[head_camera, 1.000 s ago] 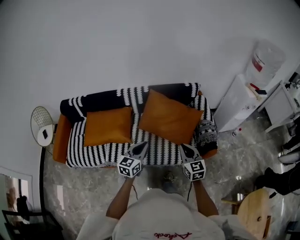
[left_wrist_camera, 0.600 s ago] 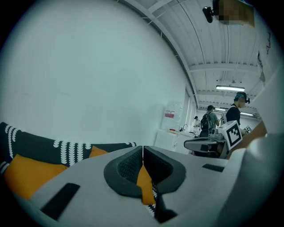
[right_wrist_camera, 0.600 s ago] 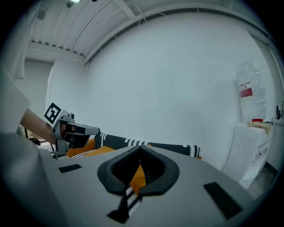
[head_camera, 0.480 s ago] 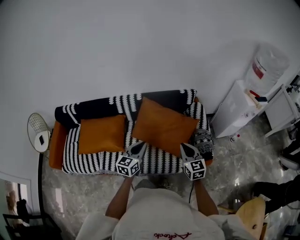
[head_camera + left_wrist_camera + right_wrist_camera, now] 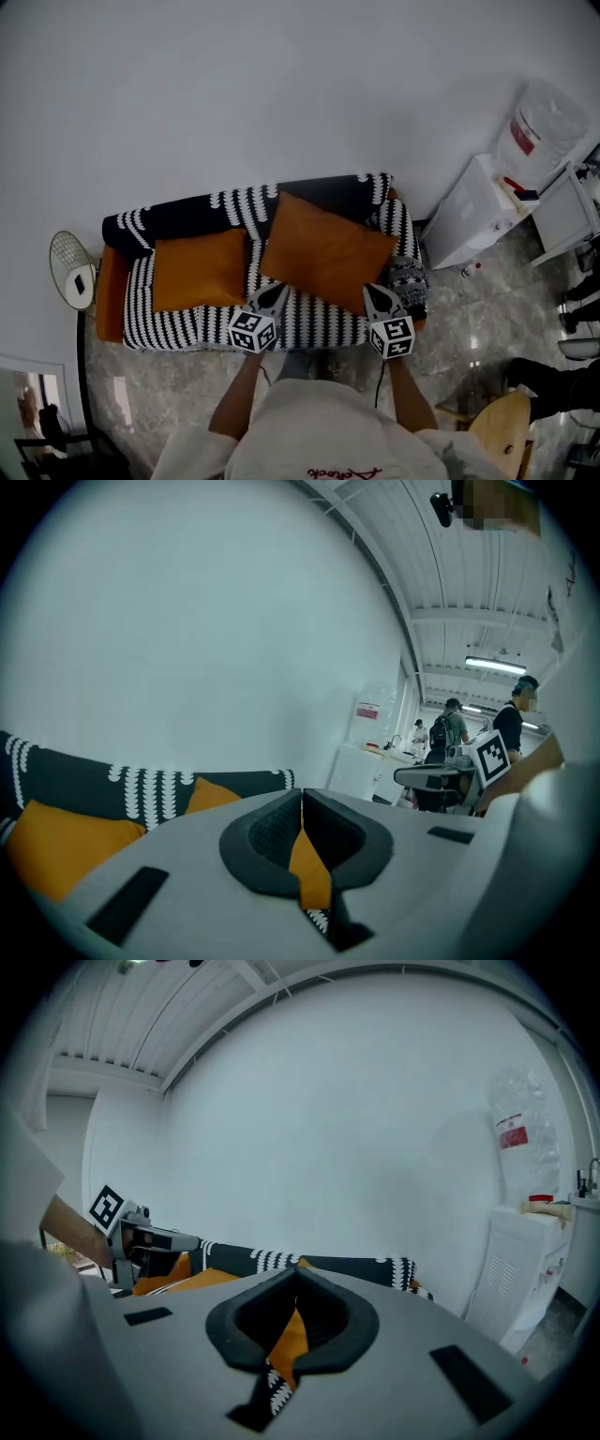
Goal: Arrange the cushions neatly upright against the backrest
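Left gripper [image 5: 278, 289] and right gripper [image 5: 372, 291] closed, empty, near sofa [image 5: 178, 326] front edge; left orange cushion [image 5: 199, 270] slumped toward seat's left end, right orange cushion [image 5: 323, 251] skewed corner-up toward right end, so both apparently still need standing upright

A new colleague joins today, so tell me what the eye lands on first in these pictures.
Two orange cushions stand out on the black-and-white sofa cover in the middle of the head view: the left cushion sits square, while the right cushion is turned at an angle. At the sofa's front edge the left gripper and right gripper point towards it, fingers shut on nothing. A white water dispenser stands at the far right.
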Available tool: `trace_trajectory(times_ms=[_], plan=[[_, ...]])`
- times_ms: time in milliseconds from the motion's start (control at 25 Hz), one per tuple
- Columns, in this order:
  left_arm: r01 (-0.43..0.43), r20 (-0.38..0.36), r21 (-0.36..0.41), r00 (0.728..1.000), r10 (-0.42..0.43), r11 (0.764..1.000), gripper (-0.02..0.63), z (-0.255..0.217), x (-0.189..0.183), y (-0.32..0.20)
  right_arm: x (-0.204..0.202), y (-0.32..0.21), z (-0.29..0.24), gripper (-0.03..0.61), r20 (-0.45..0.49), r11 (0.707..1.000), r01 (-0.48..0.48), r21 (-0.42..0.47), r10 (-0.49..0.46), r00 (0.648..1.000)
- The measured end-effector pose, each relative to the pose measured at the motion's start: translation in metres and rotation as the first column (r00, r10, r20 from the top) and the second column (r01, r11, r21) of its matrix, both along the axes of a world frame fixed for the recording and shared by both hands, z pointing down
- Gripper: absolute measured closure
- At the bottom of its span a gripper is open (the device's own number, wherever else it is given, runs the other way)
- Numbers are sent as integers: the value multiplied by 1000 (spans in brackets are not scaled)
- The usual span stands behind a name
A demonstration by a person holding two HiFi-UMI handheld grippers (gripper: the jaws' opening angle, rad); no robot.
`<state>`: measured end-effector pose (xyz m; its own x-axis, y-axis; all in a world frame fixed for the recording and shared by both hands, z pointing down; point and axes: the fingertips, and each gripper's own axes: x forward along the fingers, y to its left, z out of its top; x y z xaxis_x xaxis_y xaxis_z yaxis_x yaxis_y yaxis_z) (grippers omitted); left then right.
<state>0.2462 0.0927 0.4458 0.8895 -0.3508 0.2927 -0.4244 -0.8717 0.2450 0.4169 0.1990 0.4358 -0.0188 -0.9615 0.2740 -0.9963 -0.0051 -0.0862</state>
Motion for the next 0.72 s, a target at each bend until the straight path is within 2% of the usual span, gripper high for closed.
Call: trace_trajectory(times_ms=[480, 720], plan=[[-50, 48, -79, 997, 54, 996, 581, 45, 16, -68, 30, -36, 47, 549, 27, 990, -97, -106, 100, 995], [-77, 120, -168, 988, 98, 983, 581, 99, 15, -96, 39, -39, 104, 549, 78, 962, -168, -218, 188, 979]])
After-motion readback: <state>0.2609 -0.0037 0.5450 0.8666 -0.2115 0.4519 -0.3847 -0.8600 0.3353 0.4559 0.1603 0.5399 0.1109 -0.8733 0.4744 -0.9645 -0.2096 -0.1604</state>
